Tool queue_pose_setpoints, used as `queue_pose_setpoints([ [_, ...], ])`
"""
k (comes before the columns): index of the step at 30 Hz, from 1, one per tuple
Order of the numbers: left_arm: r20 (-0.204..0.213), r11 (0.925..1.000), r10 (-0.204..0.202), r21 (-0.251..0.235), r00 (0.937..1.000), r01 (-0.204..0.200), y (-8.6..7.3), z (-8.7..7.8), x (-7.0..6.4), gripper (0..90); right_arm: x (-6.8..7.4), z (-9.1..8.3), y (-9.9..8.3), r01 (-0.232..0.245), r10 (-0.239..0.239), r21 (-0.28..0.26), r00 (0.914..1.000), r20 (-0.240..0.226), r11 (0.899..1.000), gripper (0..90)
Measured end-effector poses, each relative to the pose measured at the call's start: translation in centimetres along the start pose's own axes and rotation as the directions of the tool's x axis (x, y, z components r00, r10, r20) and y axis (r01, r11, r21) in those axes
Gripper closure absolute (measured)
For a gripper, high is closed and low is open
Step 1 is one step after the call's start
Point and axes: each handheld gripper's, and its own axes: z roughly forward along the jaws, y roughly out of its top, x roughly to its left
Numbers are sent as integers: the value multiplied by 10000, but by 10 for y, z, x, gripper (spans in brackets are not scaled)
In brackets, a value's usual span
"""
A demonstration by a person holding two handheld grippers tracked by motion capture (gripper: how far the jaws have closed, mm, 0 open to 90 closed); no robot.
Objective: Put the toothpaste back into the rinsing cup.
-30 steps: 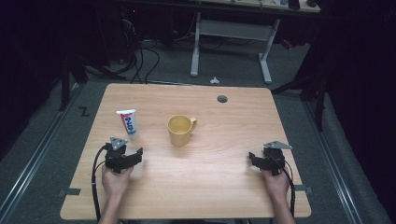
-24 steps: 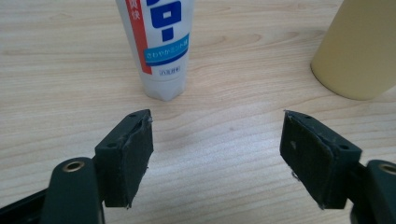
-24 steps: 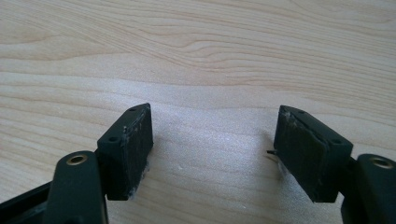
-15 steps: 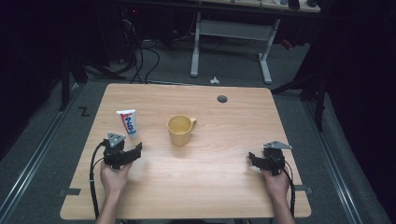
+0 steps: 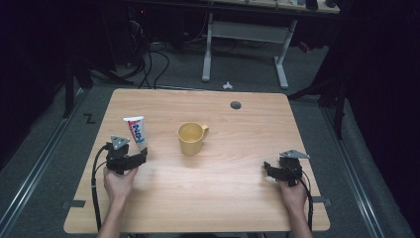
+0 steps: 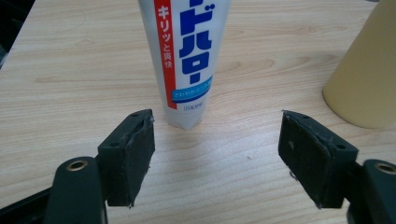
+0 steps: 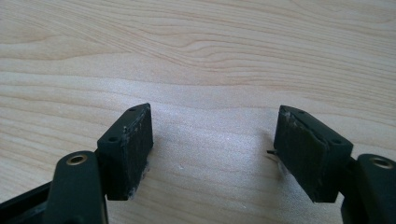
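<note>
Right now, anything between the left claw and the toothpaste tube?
Nothing visible. The left claw stands open with the toothpaste tube straight ahead of its gap, bare wooden table between them. The yellow mug stands off to one side, clear of that line.

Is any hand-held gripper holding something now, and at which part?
Nothing is held. The left hand-held gripper is open just before the toothpaste tube; the right hand-held gripper is open over bare table.

A light wooden table (image 5: pixel 237 208) stands on grey floor (image 5: pixel 44 163) in a dim room. At twelve o'clock beyond it sits a white-legged desk frame (image 5: pixel 245 37), with dark cables (image 5: pixel 148 62) trailing at eleven o'clock.
</note>
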Motion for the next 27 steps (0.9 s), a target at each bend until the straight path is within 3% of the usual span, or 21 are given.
queue_pose_setpoints([
  [6,-57,9999,-74,-113,10000,73,7,1,2,276,0,0,0,0,0,0,10000,-3,10000,283],
  [15,-481,9999,-119,-27,9988,118,21,7,9,266,0,0,0,2,-2,-1,10000,-13,10000,283],
  [23,-505,9996,-187,-240,9985,175,30,12,8,271,0,0,0,2,-2,0,10000,-14,10000,283],
  [27,-568,9996,-269,-58,9980,266,32,18,10,269,0,0,0,6,-6,0,10000,-16,10000,282],
])
